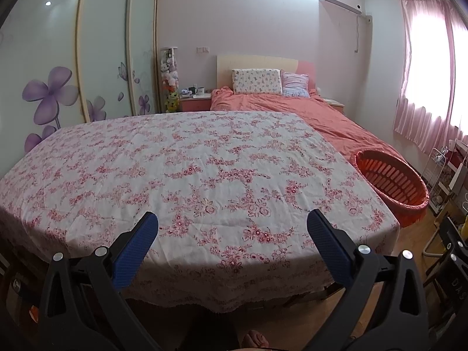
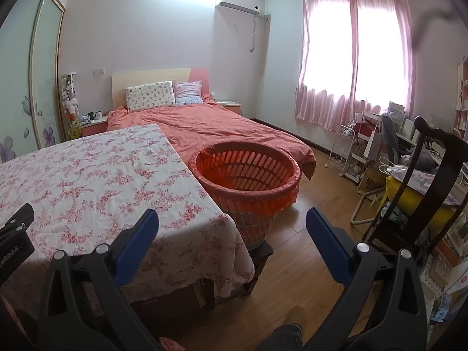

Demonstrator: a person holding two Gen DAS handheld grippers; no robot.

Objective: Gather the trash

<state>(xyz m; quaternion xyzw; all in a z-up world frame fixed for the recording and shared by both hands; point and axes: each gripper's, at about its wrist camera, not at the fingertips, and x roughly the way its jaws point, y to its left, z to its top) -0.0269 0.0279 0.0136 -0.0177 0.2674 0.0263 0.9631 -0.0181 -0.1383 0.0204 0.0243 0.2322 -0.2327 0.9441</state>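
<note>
Right wrist view — floral-clothed table (image 2: 87, 169), orange basket (image 2: 245, 175) beside, bed (image 2: 210, 128) behind.

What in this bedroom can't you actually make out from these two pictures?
- Basket bottom: both views, its own wall hides it.
- Under the table: both views, cloth covers it.
- Nightstand items: both views, too small.
- Shelves: right view, cut by the edge.

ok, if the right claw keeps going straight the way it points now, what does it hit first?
Probably the orange basket, around its near wall, beside the table corner. The right claw is open and holds nothing. Depth is unclear; it might pass over the rim.
</note>
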